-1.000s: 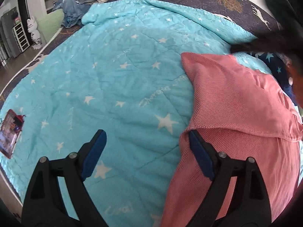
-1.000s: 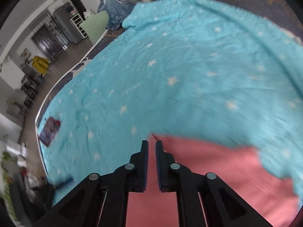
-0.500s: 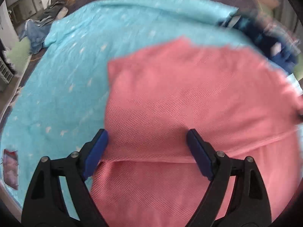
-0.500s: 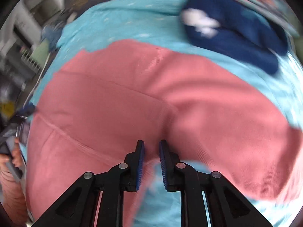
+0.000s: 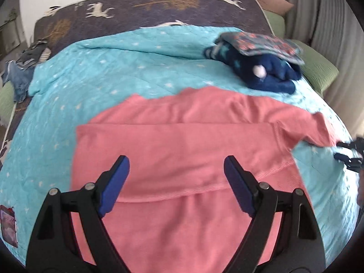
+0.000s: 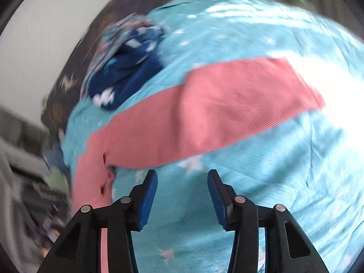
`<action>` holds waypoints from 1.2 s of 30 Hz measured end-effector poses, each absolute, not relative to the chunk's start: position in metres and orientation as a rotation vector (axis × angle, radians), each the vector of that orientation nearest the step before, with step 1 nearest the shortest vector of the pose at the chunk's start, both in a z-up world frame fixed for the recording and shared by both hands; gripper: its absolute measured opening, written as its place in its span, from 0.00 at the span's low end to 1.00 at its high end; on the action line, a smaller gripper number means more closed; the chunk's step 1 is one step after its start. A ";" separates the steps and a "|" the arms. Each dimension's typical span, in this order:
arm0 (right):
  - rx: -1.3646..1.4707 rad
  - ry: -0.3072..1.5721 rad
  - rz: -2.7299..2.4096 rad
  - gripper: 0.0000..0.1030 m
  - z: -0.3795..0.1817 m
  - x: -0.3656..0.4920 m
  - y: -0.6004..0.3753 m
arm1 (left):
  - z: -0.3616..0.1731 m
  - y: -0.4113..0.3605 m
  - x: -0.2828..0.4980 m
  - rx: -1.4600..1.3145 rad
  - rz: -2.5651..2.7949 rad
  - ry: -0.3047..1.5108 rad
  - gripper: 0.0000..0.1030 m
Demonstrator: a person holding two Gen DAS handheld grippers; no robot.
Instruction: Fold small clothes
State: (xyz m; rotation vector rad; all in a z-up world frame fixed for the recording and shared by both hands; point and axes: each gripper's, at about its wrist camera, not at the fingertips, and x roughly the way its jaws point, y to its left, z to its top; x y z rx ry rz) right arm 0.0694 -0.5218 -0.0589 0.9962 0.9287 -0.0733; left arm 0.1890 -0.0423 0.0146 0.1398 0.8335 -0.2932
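A pink knit garment lies spread on the turquoise star quilt, one side folded over its middle. My left gripper is open and empty, hovering above the garment's folded edge. In the right wrist view a pink sleeve stretches across the quilt. My right gripper is open and empty, just short of the sleeve's near edge. It also shows at the right edge of the left wrist view.
A pile of folded dark blue and patterned clothes sits at the quilt's far right, also in the right wrist view. A dark deer-print bedspread lies beyond. Loose jeans lie far left. A small packet is near left.
My right gripper has opened and let go of the pink garment, then drawn back off the sleeve. The left gripper has swung right, over the garment, staying open.
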 end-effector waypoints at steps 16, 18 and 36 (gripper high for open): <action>0.609 0.598 -0.191 0.03 0.036 0.144 -0.465 | -0.001 -0.026 0.197 -0.022 -0.283 0.903 0.83; 0.447 0.579 -0.084 0.04 0.062 0.153 -0.410 | -0.005 -0.020 0.201 -0.080 -0.297 0.916 0.83; -0.361 0.761 0.392 0.61 -0.018 0.120 -0.149 | -0.026 0.008 0.182 -0.151 -0.376 0.965 0.83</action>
